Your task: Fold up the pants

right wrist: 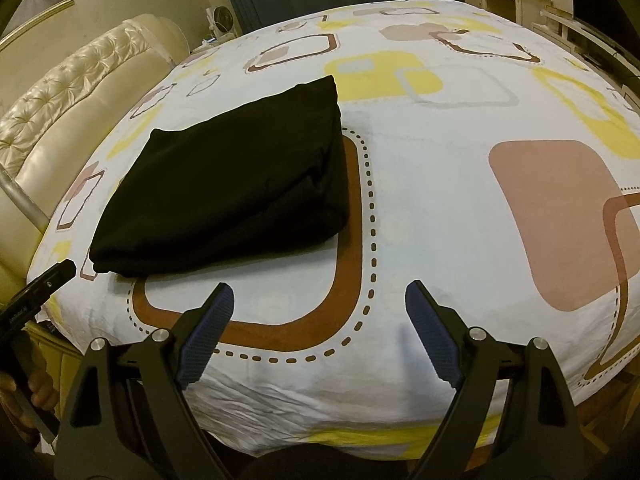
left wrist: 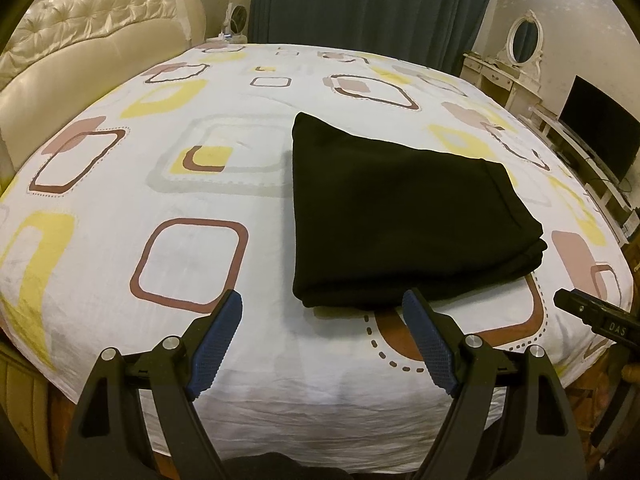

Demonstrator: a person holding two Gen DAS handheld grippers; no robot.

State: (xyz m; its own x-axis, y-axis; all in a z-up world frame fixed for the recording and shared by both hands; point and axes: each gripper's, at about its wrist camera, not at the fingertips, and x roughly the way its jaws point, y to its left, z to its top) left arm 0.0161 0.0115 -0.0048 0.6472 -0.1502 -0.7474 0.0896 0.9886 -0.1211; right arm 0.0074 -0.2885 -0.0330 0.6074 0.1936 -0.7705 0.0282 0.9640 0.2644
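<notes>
We hold the left gripper [left wrist: 322, 308] and right gripper [right wrist: 320, 300] wide, empty, short of the pants [left wrist: 392, 216], which look folded; probably only tidying remains.

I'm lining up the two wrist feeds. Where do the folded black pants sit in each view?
Left wrist: black pants centre-right, just beyond the open left gripper.
Right wrist: pants left of centre, beyond the open right gripper.
Shared landmark: brown dashed-outline square under the pants' near edge.

Left gripper [left wrist: 322, 304] and right gripper [right wrist: 320, 296] angled downward, fingers spread, empty.
</notes>
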